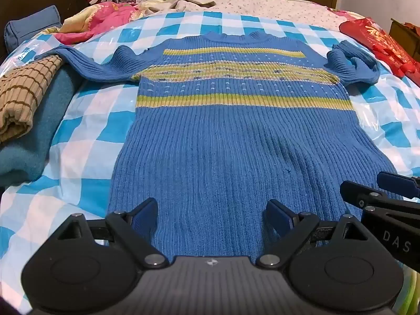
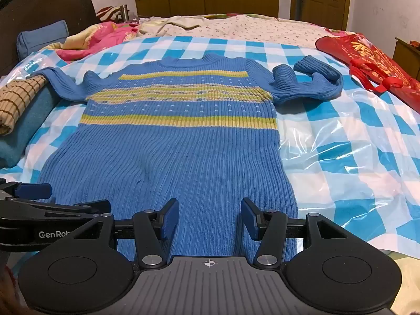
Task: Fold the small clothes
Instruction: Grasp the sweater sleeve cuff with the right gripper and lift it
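A blue ribbed sweater (image 1: 223, 141) with yellow stripes lies flat, collar away from me, on a blue-and-white checked sheet (image 1: 78, 141); it also shows in the right wrist view (image 2: 168, 152). Its left sleeve (image 1: 86, 60) stretches out over a pile of clothes. Its right sleeve (image 2: 307, 84) is bunched beside the body. My left gripper (image 1: 211, 215) is open over the hem, left of centre. My right gripper (image 2: 210, 218) is open over the hem's right part. Each gripper shows at the edge of the other's view: the right (image 1: 380, 189), the left (image 2: 39, 199).
Folded checked beige cloth (image 1: 23, 89) on a teal blanket (image 1: 23, 152) lies at the left. A red bag (image 2: 367, 60) lies at the right. Pink bedding (image 1: 97, 23), a blue cushion (image 1: 31, 26) and a dark headboard are at the back left. Clear plastic (image 2: 328, 144) covers the sheet.
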Available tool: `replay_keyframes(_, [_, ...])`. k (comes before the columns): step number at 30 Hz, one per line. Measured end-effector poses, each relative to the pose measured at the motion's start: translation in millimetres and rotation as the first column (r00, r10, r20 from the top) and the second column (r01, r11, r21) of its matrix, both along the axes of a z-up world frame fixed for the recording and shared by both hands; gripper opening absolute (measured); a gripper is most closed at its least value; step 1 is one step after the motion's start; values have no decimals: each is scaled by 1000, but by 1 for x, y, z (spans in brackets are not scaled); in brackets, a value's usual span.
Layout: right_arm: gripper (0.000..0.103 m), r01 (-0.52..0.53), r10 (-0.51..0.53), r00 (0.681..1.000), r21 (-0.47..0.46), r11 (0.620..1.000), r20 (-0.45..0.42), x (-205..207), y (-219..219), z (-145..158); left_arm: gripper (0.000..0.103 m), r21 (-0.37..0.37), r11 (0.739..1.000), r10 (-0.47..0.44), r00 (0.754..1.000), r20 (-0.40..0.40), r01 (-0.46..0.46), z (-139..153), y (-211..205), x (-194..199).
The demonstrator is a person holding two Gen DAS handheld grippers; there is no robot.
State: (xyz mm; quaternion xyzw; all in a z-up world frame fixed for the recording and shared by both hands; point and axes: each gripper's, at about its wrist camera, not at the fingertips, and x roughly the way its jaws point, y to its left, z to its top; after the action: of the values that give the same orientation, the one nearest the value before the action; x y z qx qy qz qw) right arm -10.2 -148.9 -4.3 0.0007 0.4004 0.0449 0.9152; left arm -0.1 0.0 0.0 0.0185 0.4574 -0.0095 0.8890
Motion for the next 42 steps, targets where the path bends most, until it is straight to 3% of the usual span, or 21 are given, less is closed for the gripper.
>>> replay_keyframes(11, [52,23,-23,1000,0,1000,13,7,-10,2,99,-9,999,-34,999,9,34,4,-11,8])
replay_keyframes(17, [52,115,-115,992,6,993,43,36,-52,16,99,-12,995,-95,995,39,95,16,-35,35])
replay_keyframes(22, [52,212,-207,971,-31,977,117,86,-99,31,99,-30,990,-136,989,57,138,23,-64,73])
replay_keyframes(26, [52,254,-239,959,-81,964,154,149,-136,32,99,-74,984,-157,985,64,162,21,-88,110])
replay_keyframes(31, [52,292,-271,946,-105,951,176,228,-179,23,99,-107,977,-176,981,82,184,13,-113,154])
replay_keyframes(35, [52,253,-243,962,-72,965,124,277,-198,5,99,-141,972,-180,981,78,190,5,-125,177])
replay_keyframes(38, [43,238,-236,969,-22,971,78,294,-209,-3,99,-153,971,-174,982,69,183,-1,-127,184])
replay_keyframes(39, [25,237,-235,970,-19,971,69,297,-210,-5,99,-156,971,-171,983,66,180,-2,-126,184])
replay_keyframes(40, [13,239,-237,969,-19,971,65,296,-210,-4,99,-159,971,-169,984,63,177,-4,-125,184])
replay_keyframes(42, [9,232,-233,970,20,972,67,292,-213,1,99,-162,972,-166,984,58,173,-5,-121,182])
